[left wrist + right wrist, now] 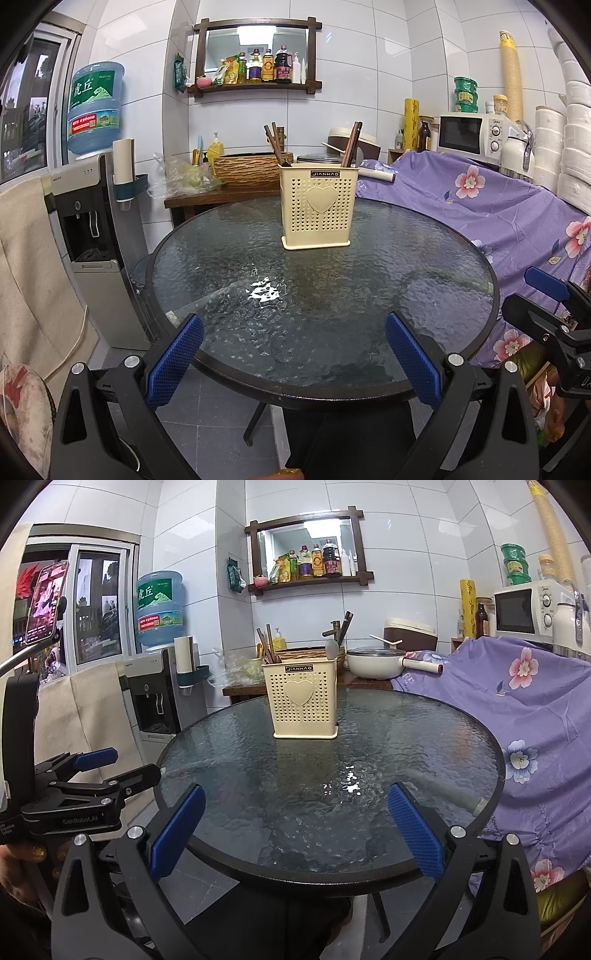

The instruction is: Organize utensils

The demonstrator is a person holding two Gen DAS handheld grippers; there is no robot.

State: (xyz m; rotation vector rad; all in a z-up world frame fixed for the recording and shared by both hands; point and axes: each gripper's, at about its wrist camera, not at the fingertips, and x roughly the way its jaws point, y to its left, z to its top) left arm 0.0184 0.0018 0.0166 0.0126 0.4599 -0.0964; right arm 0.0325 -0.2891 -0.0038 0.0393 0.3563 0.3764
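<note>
A cream perforated utensil holder [318, 206] with a heart on its front stands upright at the far side of a round glass table [221, 266]. Brown chopsticks [275, 146] stick up from its left compartment and more chopsticks [351, 144] from its right. The right wrist view shows the holder [304, 703], the chopsticks [266, 646] and a grey spoon [331, 648] inside it. My left gripper [295, 354] is open and empty over the table's near edge. My right gripper [295, 830] is open and empty, also at the near edge. Each gripper shows in the other's view, the right gripper [550, 306] and the left gripper [88, 775].
A water dispenser [92, 229] stands left of the table. A purple flowered cloth [480, 206] covers furniture on the right. Behind the table is a wooden counter [207, 197] with a woven basket [247, 168] and a white pot [375, 662]. A microwave [472, 134] stands at back right.
</note>
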